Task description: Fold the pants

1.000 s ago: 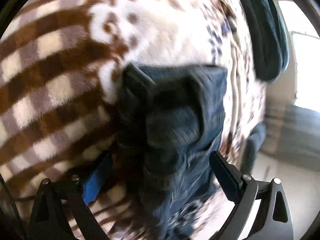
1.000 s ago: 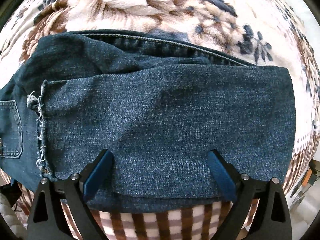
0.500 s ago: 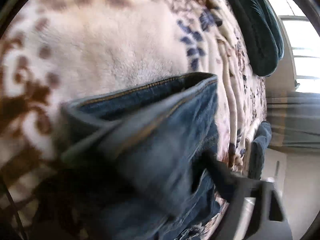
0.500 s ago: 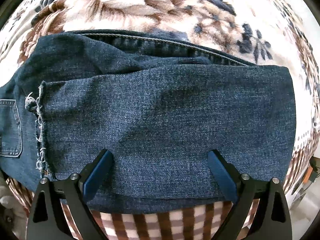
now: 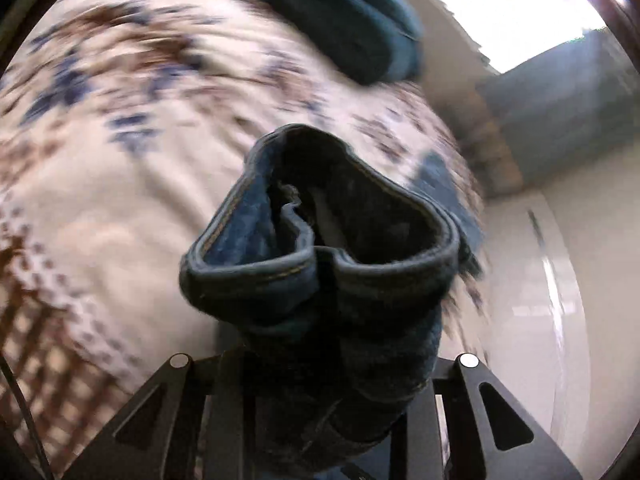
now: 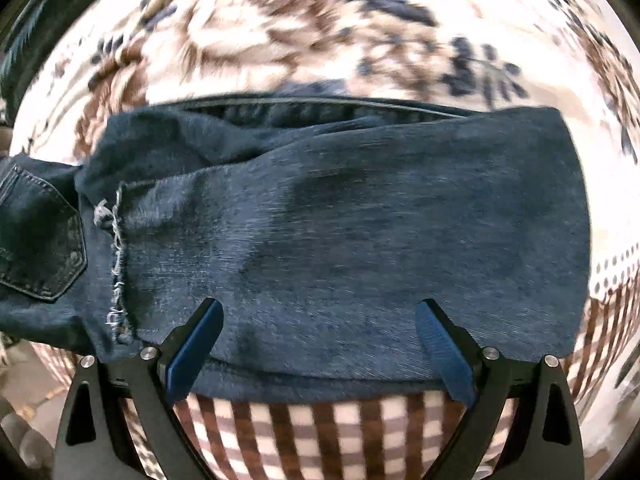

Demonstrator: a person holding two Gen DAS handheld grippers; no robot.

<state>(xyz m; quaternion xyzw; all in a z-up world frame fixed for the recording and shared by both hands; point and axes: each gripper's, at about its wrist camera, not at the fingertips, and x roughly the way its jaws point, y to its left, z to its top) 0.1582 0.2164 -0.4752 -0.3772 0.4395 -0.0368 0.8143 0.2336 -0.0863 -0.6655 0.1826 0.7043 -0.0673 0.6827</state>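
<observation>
The dark blue jeans (image 6: 340,220) lie folded across a floral and checked blanket (image 6: 320,28) in the right wrist view, with a back pocket (image 6: 40,232) at the left and a frayed hem (image 6: 116,264) beside it. My right gripper (image 6: 320,344) is open and hovers over the near edge of the fold, touching nothing. My left gripper (image 5: 324,392) is shut on a bunched end of the jeans (image 5: 320,248), lifted above the blanket (image 5: 120,160); its fingertips are hidden by the denim.
A dark teal cushion (image 5: 344,16) lies at the far end of the bed. A window (image 5: 500,8) and pale wall show at the right in the left wrist view. The bed's edge and floor show at the right in that view.
My left gripper has closed on the end of the jeans and lifted it up off the blanket, swinging towards the cushion. My right gripper has shifted slightly, still open.
</observation>
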